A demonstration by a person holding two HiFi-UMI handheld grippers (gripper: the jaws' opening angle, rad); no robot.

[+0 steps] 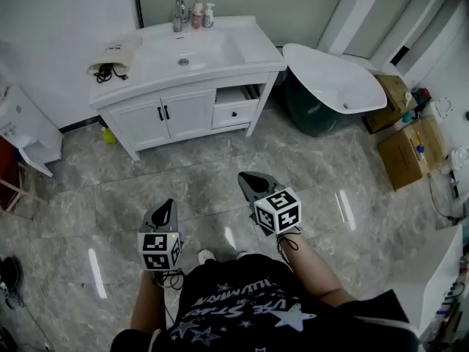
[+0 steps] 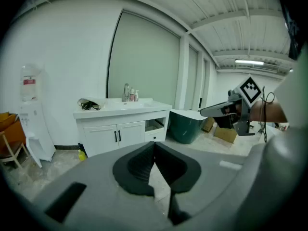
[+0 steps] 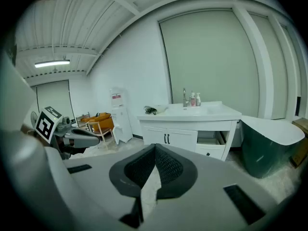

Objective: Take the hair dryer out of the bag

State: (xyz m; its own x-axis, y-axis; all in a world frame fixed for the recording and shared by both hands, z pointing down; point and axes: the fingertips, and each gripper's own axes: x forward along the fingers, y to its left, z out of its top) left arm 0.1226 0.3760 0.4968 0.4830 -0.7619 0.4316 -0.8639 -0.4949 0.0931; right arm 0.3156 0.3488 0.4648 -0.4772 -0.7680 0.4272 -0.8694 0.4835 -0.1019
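A white bag [image 1: 112, 57] with a black cord spilling from its mouth lies on the left end of the white vanity top [image 1: 220, 61]; the hair dryer itself is hidden inside. The same bag [image 2: 89, 104] shows far off in the left gripper view, and the bag [image 3: 153, 110] again in the right gripper view. Both grippers are held over the floor, well short of the vanity. My left gripper [image 1: 171, 204] is shut and empty, its jaws [image 2: 155, 144] pressed together. My right gripper [image 1: 245, 177] is also shut with nothing in it [image 3: 155, 149].
A sink, a faucet and bottles [image 1: 198, 13] sit on the vanity, whose right drawer [image 1: 234, 103] stands open. A white and green bathtub [image 1: 333, 79] is to the right, with cardboard boxes [image 1: 407, 149] beyond. A white water dispenser [image 1: 22, 127] stands at the left wall.
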